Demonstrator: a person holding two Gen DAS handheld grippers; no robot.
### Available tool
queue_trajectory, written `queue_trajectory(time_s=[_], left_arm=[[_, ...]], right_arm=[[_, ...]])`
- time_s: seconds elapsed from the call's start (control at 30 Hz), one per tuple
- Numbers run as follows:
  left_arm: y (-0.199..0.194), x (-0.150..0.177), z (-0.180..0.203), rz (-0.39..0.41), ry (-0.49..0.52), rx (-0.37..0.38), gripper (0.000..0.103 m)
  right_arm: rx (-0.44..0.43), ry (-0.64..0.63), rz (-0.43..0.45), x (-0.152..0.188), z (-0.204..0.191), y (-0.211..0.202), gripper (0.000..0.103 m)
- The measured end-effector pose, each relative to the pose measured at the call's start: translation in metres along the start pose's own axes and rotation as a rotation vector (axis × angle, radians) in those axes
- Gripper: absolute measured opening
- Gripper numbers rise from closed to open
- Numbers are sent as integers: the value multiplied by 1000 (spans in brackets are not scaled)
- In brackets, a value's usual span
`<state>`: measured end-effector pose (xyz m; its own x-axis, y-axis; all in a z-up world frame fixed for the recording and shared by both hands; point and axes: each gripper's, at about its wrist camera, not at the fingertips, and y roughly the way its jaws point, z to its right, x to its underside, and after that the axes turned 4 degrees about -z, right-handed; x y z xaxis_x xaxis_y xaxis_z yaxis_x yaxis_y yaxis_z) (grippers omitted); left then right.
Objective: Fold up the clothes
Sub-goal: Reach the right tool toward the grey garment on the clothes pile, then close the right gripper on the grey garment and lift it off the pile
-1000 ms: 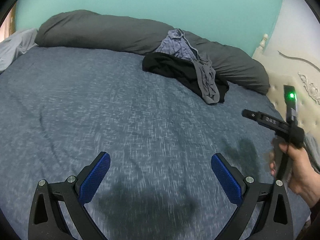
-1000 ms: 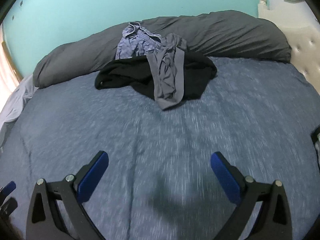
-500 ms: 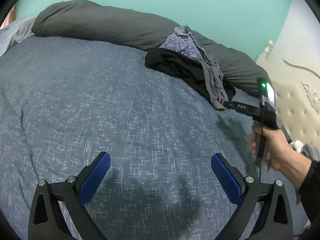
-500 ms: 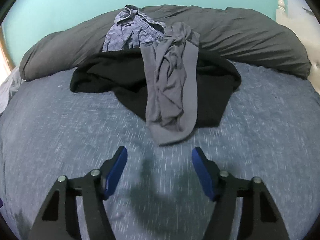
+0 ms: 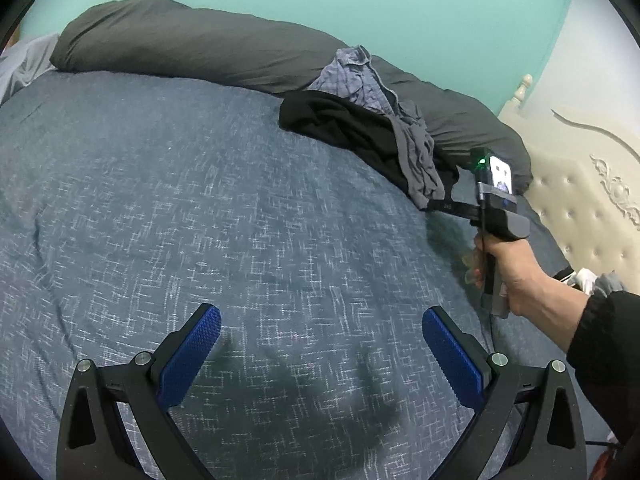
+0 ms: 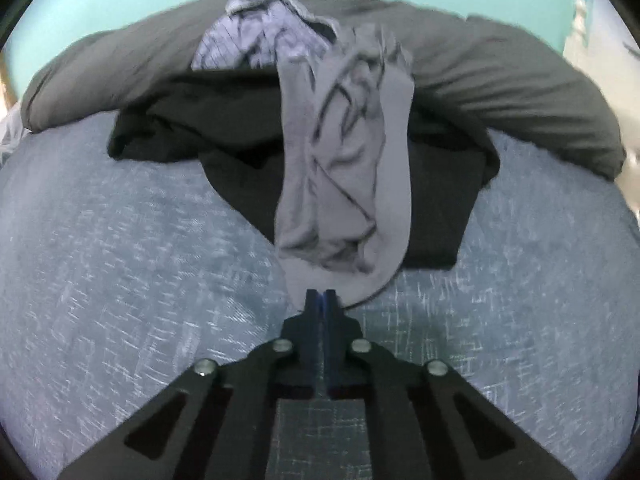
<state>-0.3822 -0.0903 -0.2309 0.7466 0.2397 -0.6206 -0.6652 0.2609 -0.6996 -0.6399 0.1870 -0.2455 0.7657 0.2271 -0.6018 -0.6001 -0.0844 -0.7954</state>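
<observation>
Three garments lay heaped at the far side of the bed, against a long dark grey bolster [image 5: 224, 54] of smooth, softly creased cloth. Lowest was a black garment [image 6: 436, 208], matte and spread flat. Behind it sat a crumpled blue checked garment [image 6: 256, 38], bunched high against the bolster. Draped over both ran a grey garment [image 6: 344, 168] of thin, smooth knit, wrinkled into long folds and hanging in a narrow strip toward the camera, its rounded lower hem lying on the bedspread [image 5: 200, 208]. That spread was slate blue, woven with short pale crosshatch flecks.

The right gripper [image 6: 319, 298] had just been closing, and its two blue-padded fingers stood pressed together at the grey garment's near hem; the blurred view suggested a pinch of the hem's edge, though the cloth between the pads could not be made out. A hand [image 5: 516, 272] in a black sleeve gripped its handle. The left gripper [image 5: 320, 338] hung wide apart over bare bedspread, its two textured blue pads [image 5: 192, 356] holding nothing. A cream tufted headboard [image 5: 580, 200] stood beyond.
</observation>
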Motion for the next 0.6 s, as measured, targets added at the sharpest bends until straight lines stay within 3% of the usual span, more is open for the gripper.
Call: queue_trajectory(time_s=[0.27,0.4,0.43,0.47,0.5,0.53,0.6], left_arm=[[-10,6,-8,1,-21,-33,103],[-17,12,-8,-8,-25,-36,103],[-19,14,-7,-6,-20,-37,103],[-19,15,-7,-5,-14,-41,103],[-19,16,-7,-5,-8,-45,103],[-18,17,-8,-9,-15,-45,103],[-13,17,-9,-20,-21,-40,103]], right_arm=[[-34,-29,88,10,5,-48,0],[-123,92,65,12,22,-51,1],[-131,129,81,11,27,-52,4],[-135,156,85,10,30,-52,15],[-130,158,62,8,31,-45,36],[-122,160,42,6,32,-39,42],[-122,164,35,3,34,-28,44]])
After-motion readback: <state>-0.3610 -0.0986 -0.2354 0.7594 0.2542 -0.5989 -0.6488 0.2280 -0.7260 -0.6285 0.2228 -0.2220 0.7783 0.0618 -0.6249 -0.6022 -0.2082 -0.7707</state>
